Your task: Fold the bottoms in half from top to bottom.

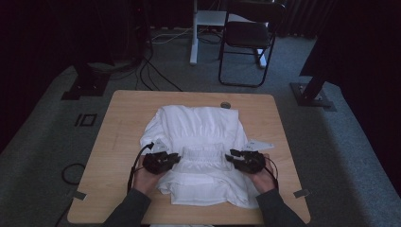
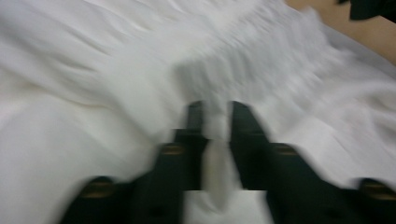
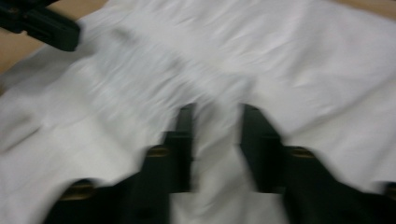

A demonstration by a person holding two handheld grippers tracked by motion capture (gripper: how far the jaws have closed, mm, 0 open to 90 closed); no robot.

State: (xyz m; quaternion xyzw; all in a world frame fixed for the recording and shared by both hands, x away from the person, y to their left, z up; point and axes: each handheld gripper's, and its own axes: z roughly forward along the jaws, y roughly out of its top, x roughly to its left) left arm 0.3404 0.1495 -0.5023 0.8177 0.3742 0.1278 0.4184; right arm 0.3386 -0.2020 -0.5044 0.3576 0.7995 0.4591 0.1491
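A white garment (image 1: 198, 142) is spread out on the wooden table (image 1: 118, 142). A hand-held gripper is held at each side of its gathered waistband (image 1: 202, 154): left hand-held gripper (image 1: 176, 158), right hand-held gripper (image 1: 230, 157).

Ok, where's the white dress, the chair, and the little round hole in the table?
white dress (image 1: 198, 125), high view, on its upper smooth part.
chair (image 1: 247, 34), high view, on its dark seat.
round hole (image 1: 225, 105), high view, at the table's far edge.

The high view looks down on the whole table (image 1: 123, 137) — both gripper views sit close over the same white garment (image 1: 198, 127), facing inward.
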